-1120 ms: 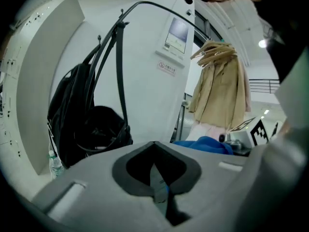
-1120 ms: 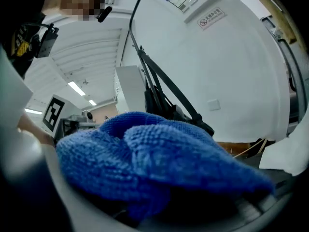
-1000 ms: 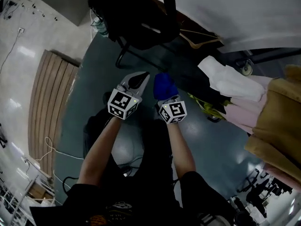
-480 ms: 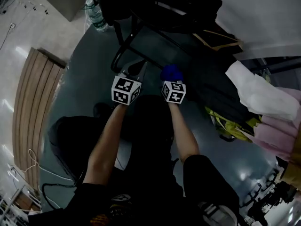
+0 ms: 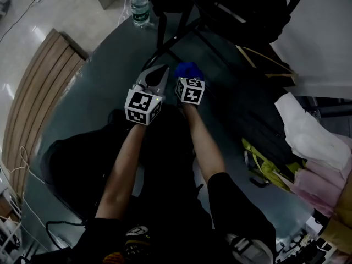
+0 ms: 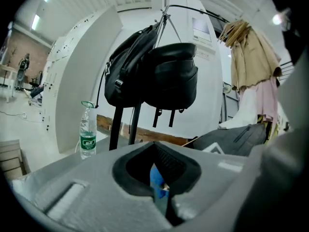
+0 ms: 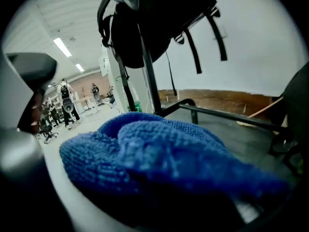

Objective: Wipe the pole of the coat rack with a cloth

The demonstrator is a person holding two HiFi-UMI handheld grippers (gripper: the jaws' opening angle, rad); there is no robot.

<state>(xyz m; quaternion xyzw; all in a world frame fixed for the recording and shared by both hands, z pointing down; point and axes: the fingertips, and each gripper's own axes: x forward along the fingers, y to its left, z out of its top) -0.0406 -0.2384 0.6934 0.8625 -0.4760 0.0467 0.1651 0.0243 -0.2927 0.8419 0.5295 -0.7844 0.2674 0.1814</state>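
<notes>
My right hand-held gripper [image 5: 187, 78] was clamped on the bunched blue cloth [image 7: 164, 163], which filled its own view and hid both jaws. The cloth hung low in front of the coat rack's dark pole [image 7: 148, 76], near it but apart, above the black base bars [image 7: 227, 116] on the grey floor mat [image 5: 104, 76]. My left hand-held gripper [image 5: 159, 73] sat just beside the right one, its jaws brought together with nothing clearly held; only a thin sliver of blue showed at the seam, and I could not tell what it was. Black backpacks [image 6: 169, 76] hung from the top of the rack, and a plastic water bottle [image 6: 87, 132] stood upright on the floor to the left of its legs
</notes>
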